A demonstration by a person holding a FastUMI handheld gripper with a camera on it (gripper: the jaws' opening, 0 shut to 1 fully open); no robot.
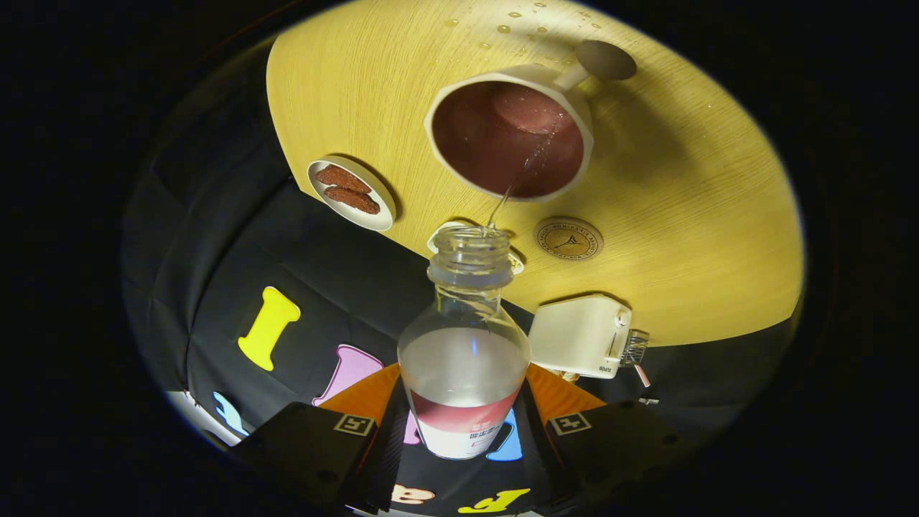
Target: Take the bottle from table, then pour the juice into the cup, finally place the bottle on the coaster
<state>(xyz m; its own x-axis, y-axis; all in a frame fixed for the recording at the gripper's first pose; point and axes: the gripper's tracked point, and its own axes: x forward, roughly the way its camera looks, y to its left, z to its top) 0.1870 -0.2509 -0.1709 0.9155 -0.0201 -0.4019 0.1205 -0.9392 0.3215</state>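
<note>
My gripper (463, 424) is shut on a clear plastic bottle (464, 359), both fingers pressing on its labelled lower body. The bottle is uncapped and tipped forward, with clear liquid inside. A thin stream (502, 205) runs from its mouth into a white cup (511, 136) with a dark red inside, which stands on the yellow wooden table (718, 215) just beyond the bottle's neck. A round wooden coaster (568, 239) lies on the table beside the bottle's mouth, nearer than the cup.
A small white plate (352, 192) with two brown biscuits sits near the table's edge, left of the cup. A white boxy device (581, 336) stands at the table's edge right of the bottle. Water drops dot the table beyond the cup. A small white disc shows behind the bottle's neck.
</note>
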